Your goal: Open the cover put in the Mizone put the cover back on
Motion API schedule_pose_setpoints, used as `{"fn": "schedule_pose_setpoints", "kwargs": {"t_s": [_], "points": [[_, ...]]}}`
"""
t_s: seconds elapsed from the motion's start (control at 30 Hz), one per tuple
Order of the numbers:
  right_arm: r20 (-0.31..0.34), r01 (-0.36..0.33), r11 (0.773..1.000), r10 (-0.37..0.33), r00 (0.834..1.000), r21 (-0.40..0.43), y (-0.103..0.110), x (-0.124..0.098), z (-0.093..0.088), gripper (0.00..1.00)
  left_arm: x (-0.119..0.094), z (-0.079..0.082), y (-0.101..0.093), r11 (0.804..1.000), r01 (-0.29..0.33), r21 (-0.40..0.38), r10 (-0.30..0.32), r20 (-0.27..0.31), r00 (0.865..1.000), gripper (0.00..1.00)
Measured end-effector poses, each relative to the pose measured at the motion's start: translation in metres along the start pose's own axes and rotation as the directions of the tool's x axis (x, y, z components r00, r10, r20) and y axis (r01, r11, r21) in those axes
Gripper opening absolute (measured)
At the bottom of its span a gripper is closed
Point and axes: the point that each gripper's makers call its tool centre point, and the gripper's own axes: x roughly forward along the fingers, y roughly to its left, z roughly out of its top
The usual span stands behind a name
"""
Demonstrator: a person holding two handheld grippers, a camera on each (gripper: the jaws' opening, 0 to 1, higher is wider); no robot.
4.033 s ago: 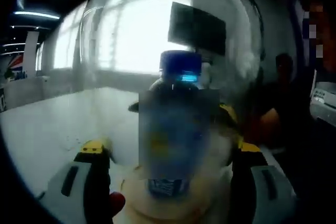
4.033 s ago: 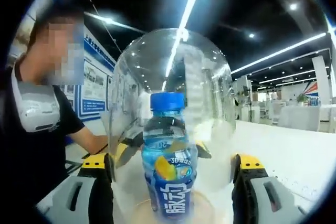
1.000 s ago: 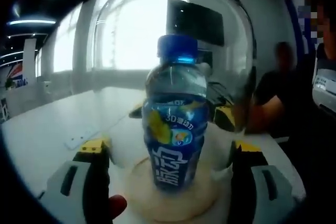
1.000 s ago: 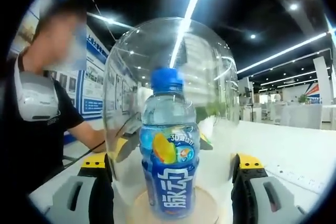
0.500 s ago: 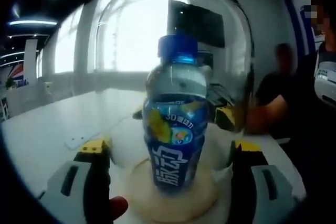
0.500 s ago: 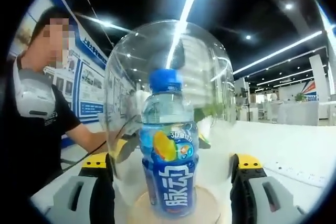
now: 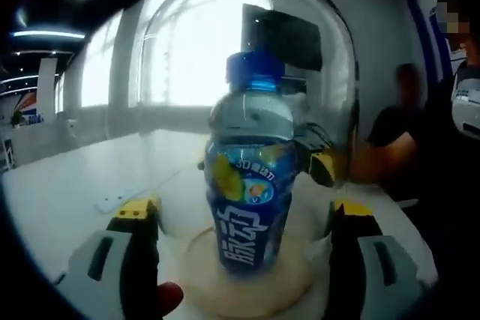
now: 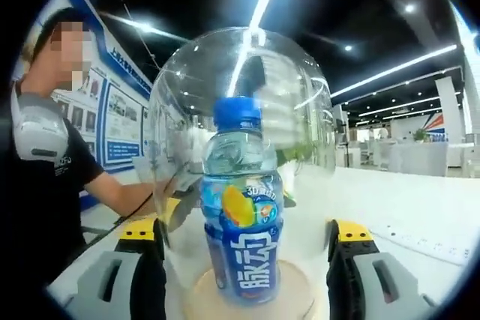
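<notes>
Lowered since earlier, clear plastic dome cover (image 8: 240,148) encloses blue-capped Mizone bottle (image 8: 241,222) on round wooden base (image 7: 247,282); both hand-held grippers (image 7: 244,260) (image 8: 244,260) spread, unclenched; task near done.

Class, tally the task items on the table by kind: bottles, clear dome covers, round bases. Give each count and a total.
Bottles: 1, the Mizone bottle
Clear dome covers: 1, the dome cover over the bottle
Round bases: 1, the base beneath it
Total: 3

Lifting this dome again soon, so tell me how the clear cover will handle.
The clear cover looks smooth and glossy, so probably slippery between jaws. It is see-through and thin-walled, likely light but crackable. Tall over the Mizone bottle, it could tip if nudged high.
</notes>
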Motion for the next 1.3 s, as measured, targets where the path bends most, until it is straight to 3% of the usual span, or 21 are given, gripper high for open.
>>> {"fn": "schedule_pose_setpoints", "kwargs": {"t_s": [0.23, 0.53, 0.8, 1.3], "points": [[-0.011, 0.031, 1.000, -0.031, 0.999, 0.000, 0.003, -0.004, 0.002, 0.81, 0.001, -0.001, 0.000, 1.000, -0.010, 0.000, 0.010, -0.009, 1.000, 0.81], [-0.025, 0.090, 0.996, -0.090, 0.996, -0.028, 0.007, -0.014, 0.005, 0.76, -0.003, 0.001, -0.002, 0.998, -0.047, -0.030, 0.048, 0.045, 0.998, 0.82], [-0.001, 0.128, 0.992, -0.128, 0.992, 0.020, 0.006, -0.025, 0.004, 0.69, -0.009, 0.001, -0.003, 0.993, -0.103, -0.049, 0.106, 0.062, 0.992, 0.80], [0.026, 0.193, 0.980, -0.194, 0.981, 0.043, 0.017, -0.037, 0.002, 0.57, -0.020, 0.001, -0.007, 0.971, -0.230, -0.067, 0.236, 0.088, 0.968, 0.75]]}}
